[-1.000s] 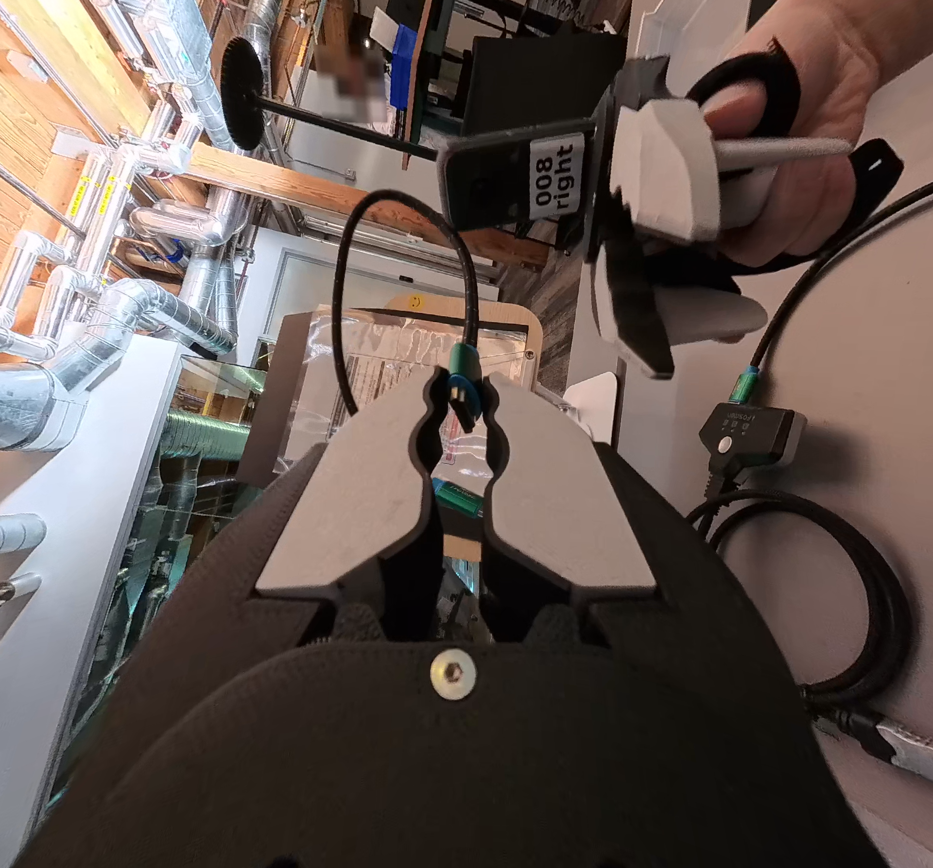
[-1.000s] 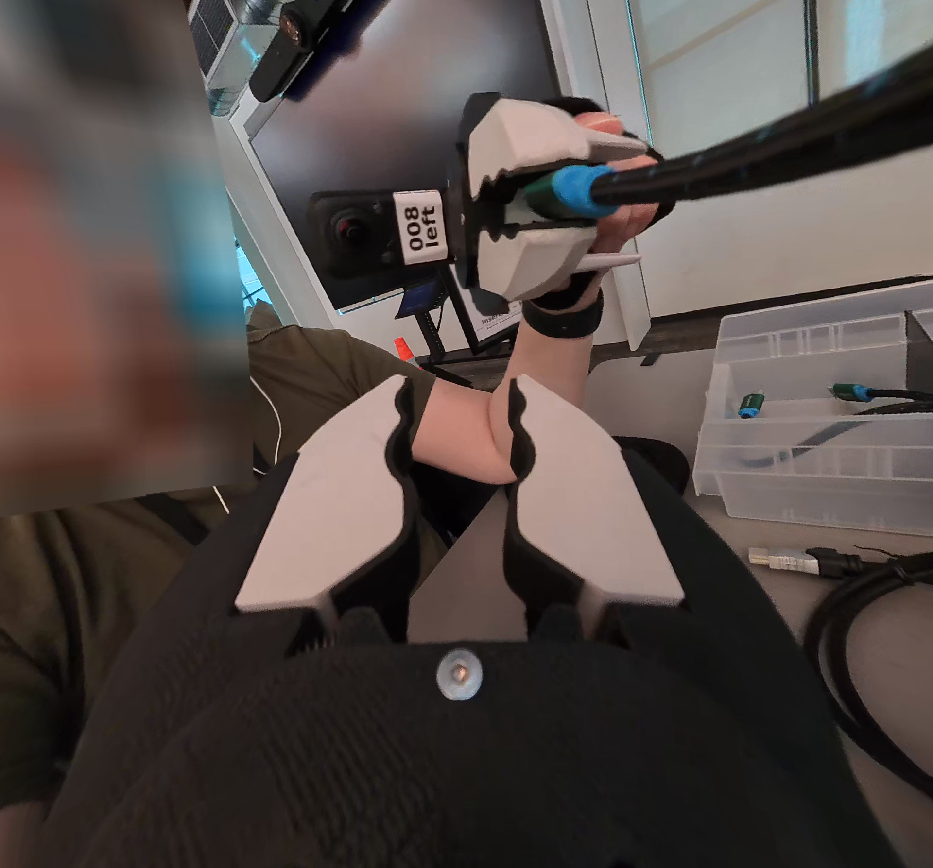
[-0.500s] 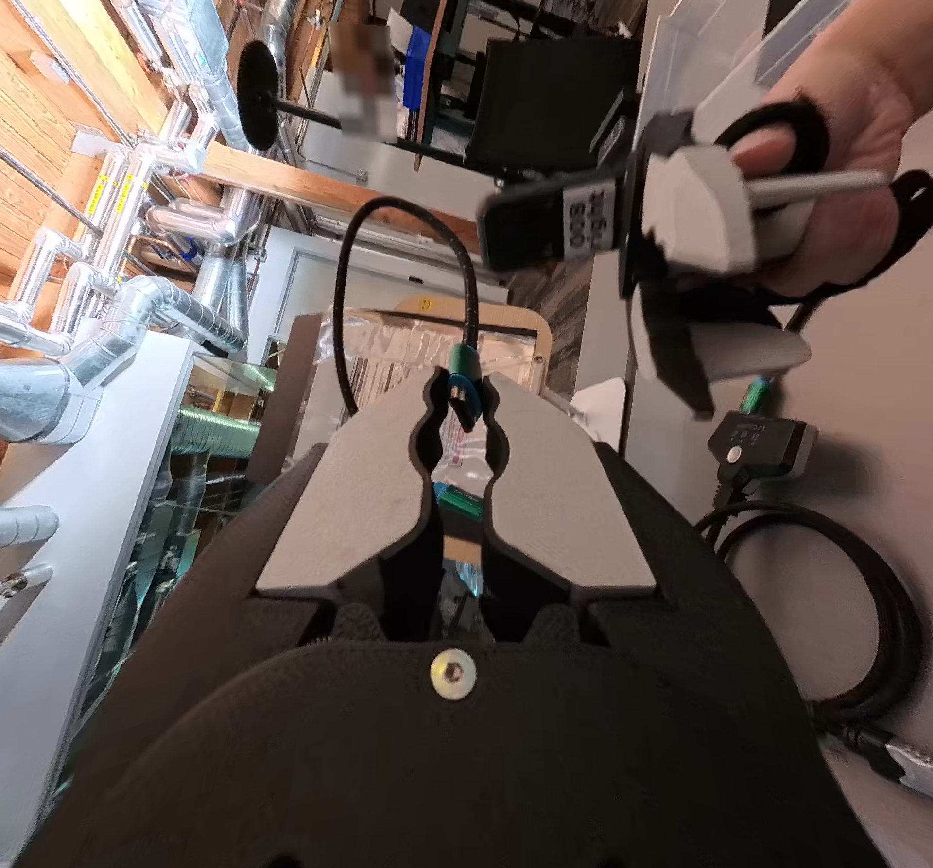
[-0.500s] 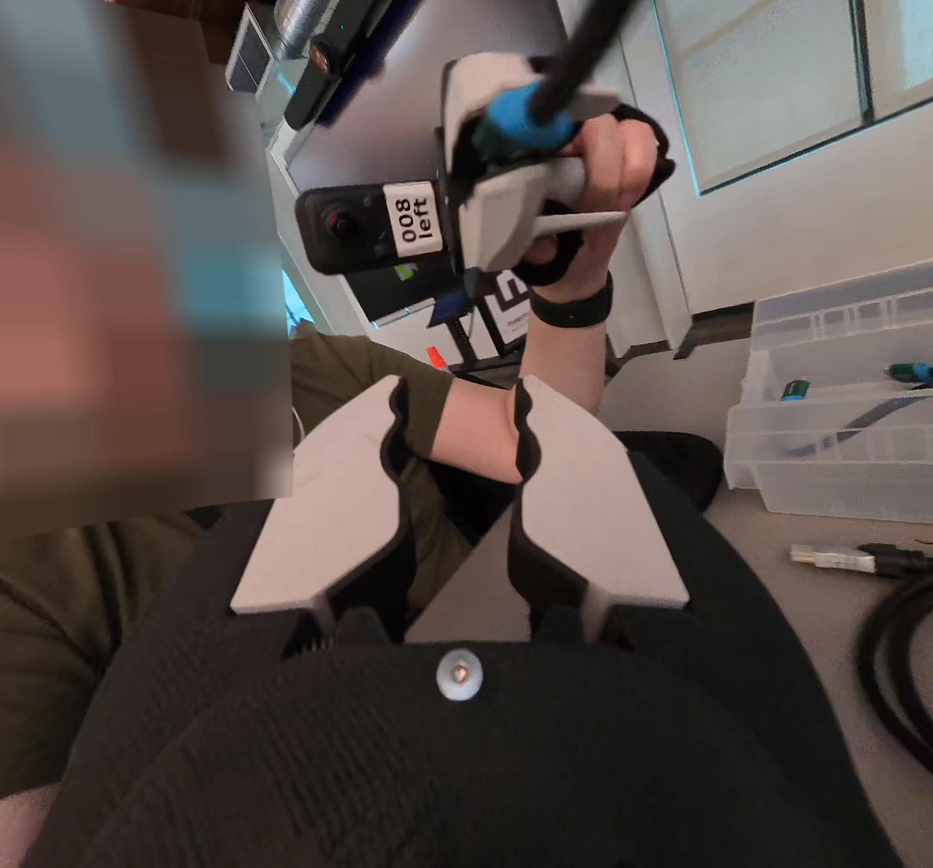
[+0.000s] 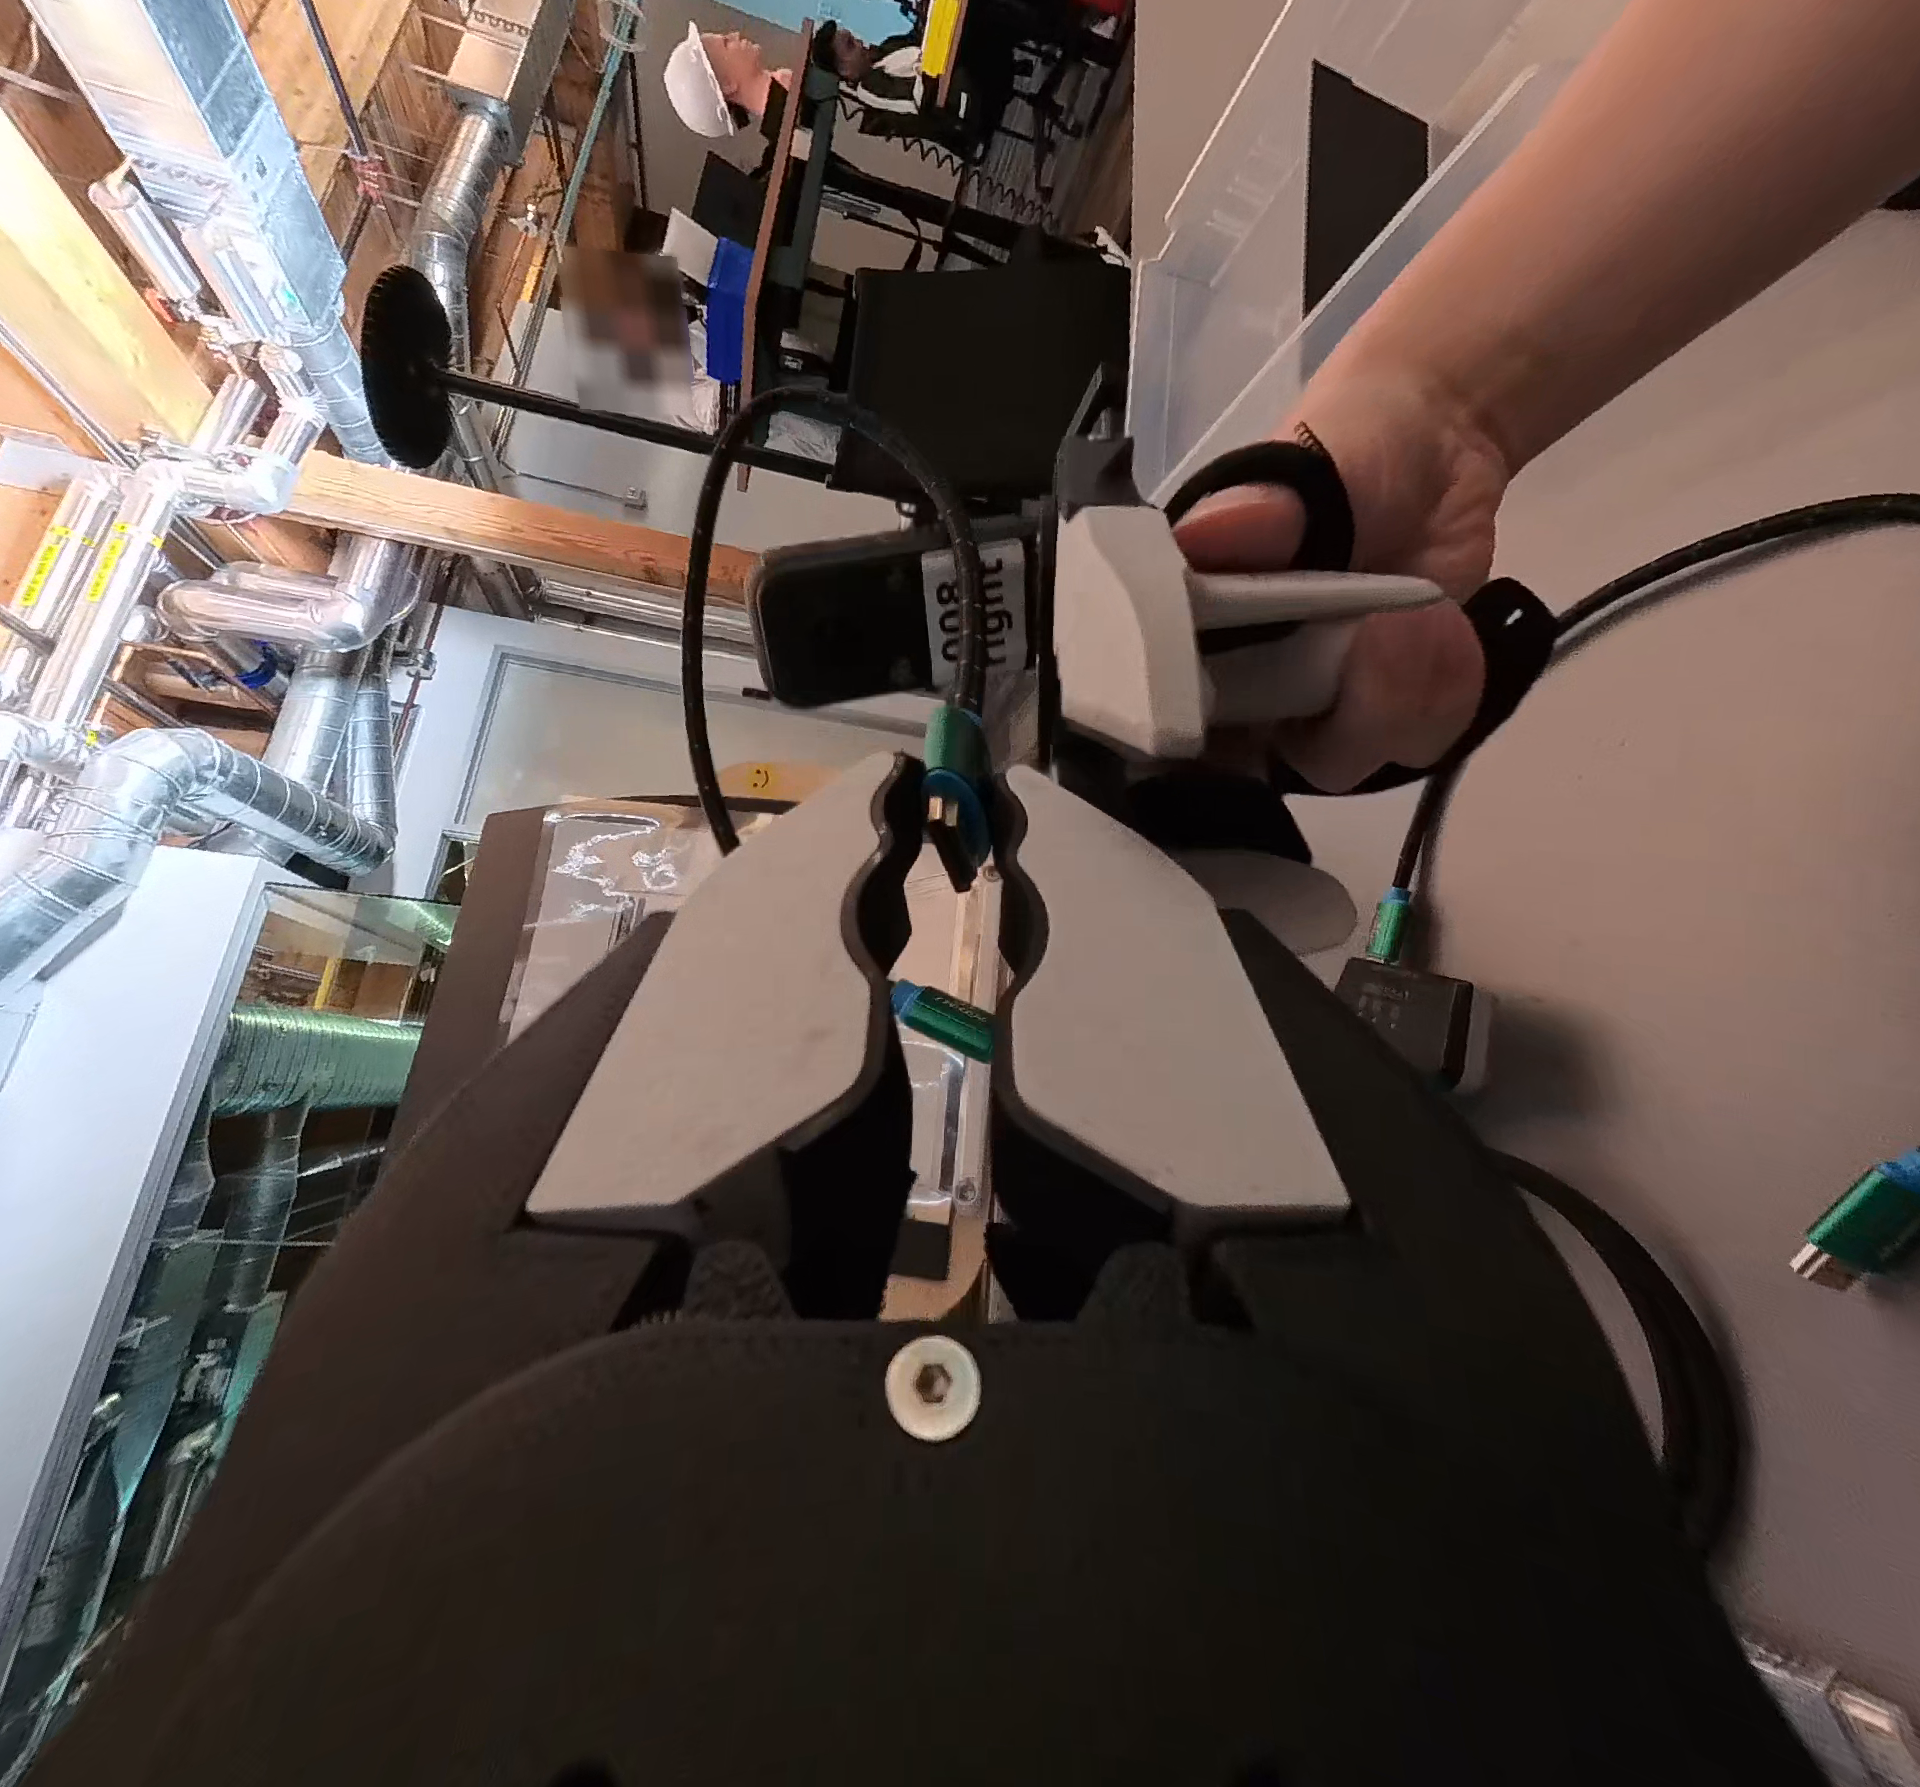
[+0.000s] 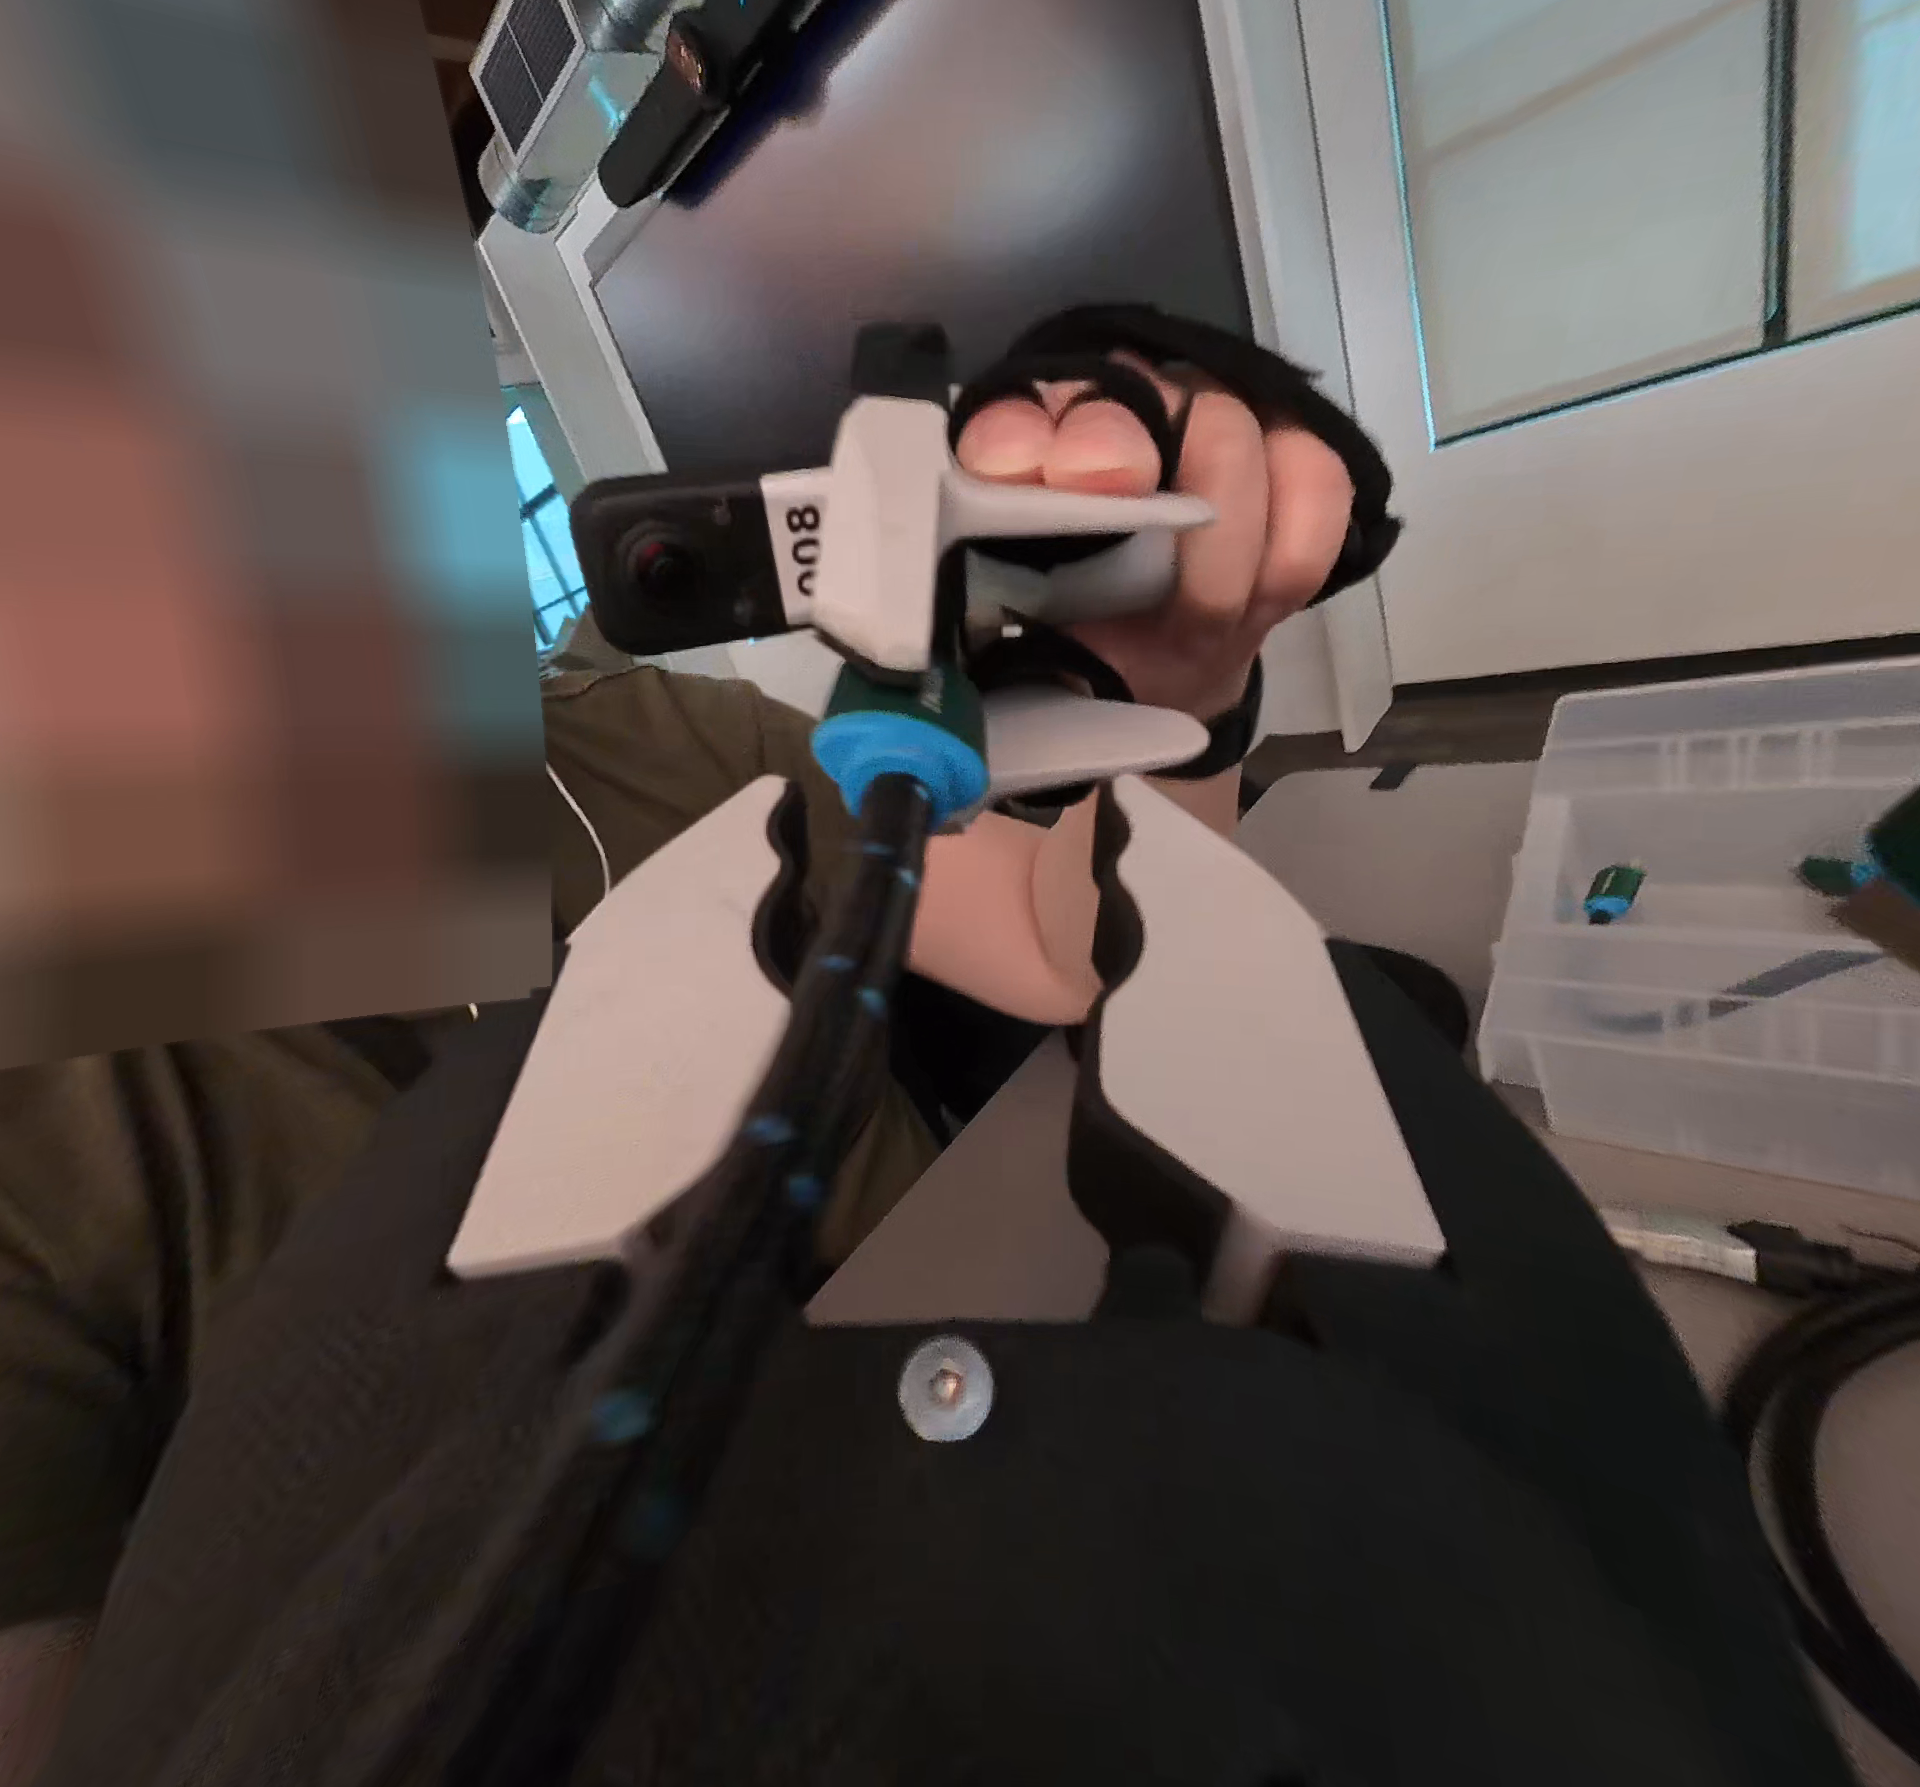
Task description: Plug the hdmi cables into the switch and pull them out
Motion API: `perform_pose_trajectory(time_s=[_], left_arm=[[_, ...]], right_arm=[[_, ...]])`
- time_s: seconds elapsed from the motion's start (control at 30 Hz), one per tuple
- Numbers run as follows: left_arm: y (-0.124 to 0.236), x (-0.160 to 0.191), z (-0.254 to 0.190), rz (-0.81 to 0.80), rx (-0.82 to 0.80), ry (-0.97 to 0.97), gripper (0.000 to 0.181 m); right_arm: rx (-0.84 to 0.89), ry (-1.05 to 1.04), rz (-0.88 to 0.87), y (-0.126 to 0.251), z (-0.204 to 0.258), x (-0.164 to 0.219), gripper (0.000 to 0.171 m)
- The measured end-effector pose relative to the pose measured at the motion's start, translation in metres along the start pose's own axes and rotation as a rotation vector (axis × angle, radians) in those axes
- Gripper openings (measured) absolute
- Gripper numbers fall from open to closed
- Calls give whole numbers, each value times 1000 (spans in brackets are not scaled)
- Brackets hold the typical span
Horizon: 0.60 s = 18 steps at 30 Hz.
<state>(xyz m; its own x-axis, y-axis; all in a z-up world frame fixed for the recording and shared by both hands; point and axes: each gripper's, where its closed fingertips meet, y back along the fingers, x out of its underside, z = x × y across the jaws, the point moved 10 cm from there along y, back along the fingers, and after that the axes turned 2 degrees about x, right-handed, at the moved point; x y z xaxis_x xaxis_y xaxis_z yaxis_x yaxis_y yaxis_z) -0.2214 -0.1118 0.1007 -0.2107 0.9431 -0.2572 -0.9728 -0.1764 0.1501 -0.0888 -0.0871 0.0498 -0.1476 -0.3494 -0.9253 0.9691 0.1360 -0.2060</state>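
My left gripper (image 5: 954, 783) is shut on a green HDMI plug with a blue collar (image 5: 951, 807), held in the air. Its black cable (image 5: 707, 615) loops up and back down. The black switch (image 5: 1413, 1010) lies on the grey table (image 5: 1714, 802) with another green plug (image 5: 1387, 922) in it. A loose green plug (image 5: 1860, 1228) lies nearby. My right gripper (image 6: 945, 812) is open, facing the left gripper (image 6: 914, 698). The held plug (image 6: 904, 729) sits just past its fingertips, and the cable (image 6: 831, 989) runs between its jaws along the left finger (image 6: 665, 1010).
A clear plastic bin (image 6: 1662, 1062) holding more green plugs (image 6: 1610, 890) stands on the table at the right. A thick black cable coil (image 5: 1662, 1374) lies by the switch. A person's arm and torso are close behind the left gripper.
The two grippers have come together. The held plug and its cable now sit between my right gripper's open fingers, where before they were farther off and above.
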Motion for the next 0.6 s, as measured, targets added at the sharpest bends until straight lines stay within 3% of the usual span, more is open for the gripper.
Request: perform_pose_trajectory(time_s=[0.23, 0.43, 0.6], left_arm=[[1, 4, 2, 10, 56, 60, 14], [4, 7, 4, 14, 49, 66, 13], [5, 8, 2, 24, 55, 28, 13]], right_arm=[[40, 55, -43, 11, 2, -7, 36], [71, 102, -134, 23, 4, -13, 31], [47, 20, -140, 23, 0, -13, 30]])
